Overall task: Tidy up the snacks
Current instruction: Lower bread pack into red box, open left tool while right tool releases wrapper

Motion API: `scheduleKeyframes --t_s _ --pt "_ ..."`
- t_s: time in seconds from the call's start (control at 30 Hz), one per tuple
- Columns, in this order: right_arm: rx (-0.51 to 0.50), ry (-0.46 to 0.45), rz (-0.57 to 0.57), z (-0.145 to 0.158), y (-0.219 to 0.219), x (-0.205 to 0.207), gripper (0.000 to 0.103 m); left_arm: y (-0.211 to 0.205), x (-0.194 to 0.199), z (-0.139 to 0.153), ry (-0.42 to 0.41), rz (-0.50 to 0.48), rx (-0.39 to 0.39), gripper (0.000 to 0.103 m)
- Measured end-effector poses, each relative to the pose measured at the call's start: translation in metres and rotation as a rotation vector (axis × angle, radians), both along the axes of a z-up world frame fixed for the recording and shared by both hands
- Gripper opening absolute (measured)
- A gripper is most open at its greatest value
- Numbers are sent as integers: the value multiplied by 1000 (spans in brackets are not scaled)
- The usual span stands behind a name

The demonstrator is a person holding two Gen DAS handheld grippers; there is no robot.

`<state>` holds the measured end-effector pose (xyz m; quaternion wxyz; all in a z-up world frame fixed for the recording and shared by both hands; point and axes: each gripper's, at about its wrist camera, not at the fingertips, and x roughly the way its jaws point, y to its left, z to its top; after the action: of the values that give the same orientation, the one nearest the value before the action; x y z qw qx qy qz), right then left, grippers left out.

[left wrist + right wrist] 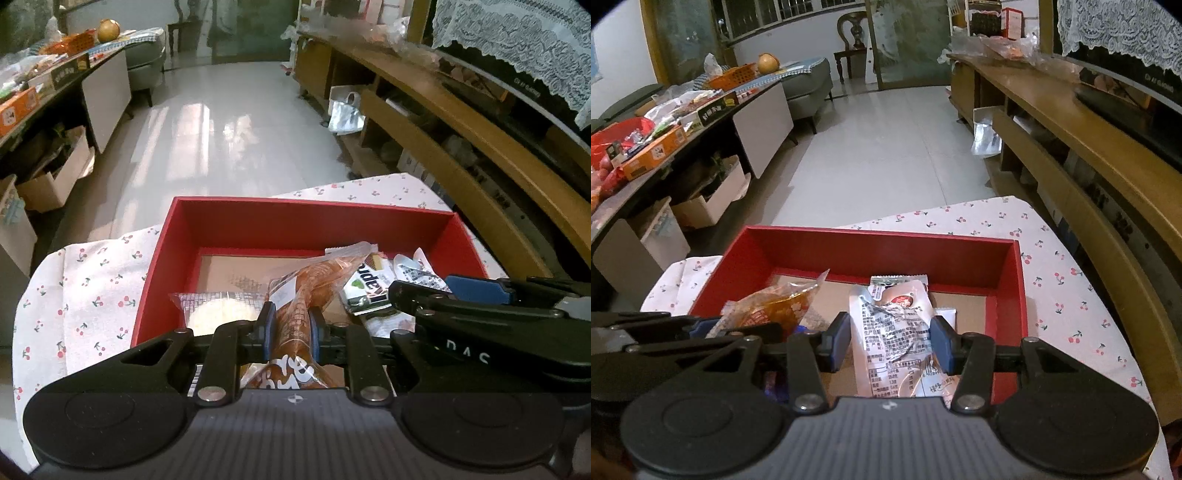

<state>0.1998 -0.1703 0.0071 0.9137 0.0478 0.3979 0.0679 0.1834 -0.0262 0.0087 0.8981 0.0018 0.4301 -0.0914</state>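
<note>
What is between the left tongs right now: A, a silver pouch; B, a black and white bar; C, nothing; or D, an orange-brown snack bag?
D: the left tongs are shut on the orange-brown bag over the red box; the silver pouch sits between the right tongs.

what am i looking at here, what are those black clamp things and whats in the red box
The black clamps are hand-held two-finger grippers, one in each of a person's hands, each carrying a camera that looks along its fingers. One picture comes from the left gripper, shut on a clear packet of brown pastry. The other comes from the right gripper, whose pads sit against a crinkled silver foil pouch. Both are over an open red cardboard box on a white cherry-print cloth. A round white wrapped cake lies inside too.
</note>
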Motion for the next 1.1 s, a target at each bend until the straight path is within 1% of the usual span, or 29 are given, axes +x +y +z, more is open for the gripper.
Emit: scheduleKeyframes --t_s 0.13,0.23,0.4,0.63,0.73,0.8,0.83,0.97,1.1 --pt "-15 17 -3 -10 1 8 58 -1 1 -4 3 0 -6 25" --pt "-23 31 -4 -16 2 11 58 -3 1 -5 0 0 4 26" --pt "-38 52 -15 -23 0 12 59 -4 2 -10 16 3 5 34" --pt "-58 68 -22 -28 -1 13 59 -5 1 -14 25 7 16 42" --pt "-58 69 -24 -26 -2 12 60 -4 1 -13 31 10 7 45" --pt "-57 62 -32 -25 -4 12 60 -1 2 -12 38 16 -12 51" --pt "-57 60 -35 -24 -4 11 60 0 2 -12 40 17 -20 52" --pt "-58 54 -38 -22 -4 10 60 -1 1 -11 38 24 -13 57" --pt "-57 47 -40 -19 -6 9 60 3 0 -8 42 31 -28 63"
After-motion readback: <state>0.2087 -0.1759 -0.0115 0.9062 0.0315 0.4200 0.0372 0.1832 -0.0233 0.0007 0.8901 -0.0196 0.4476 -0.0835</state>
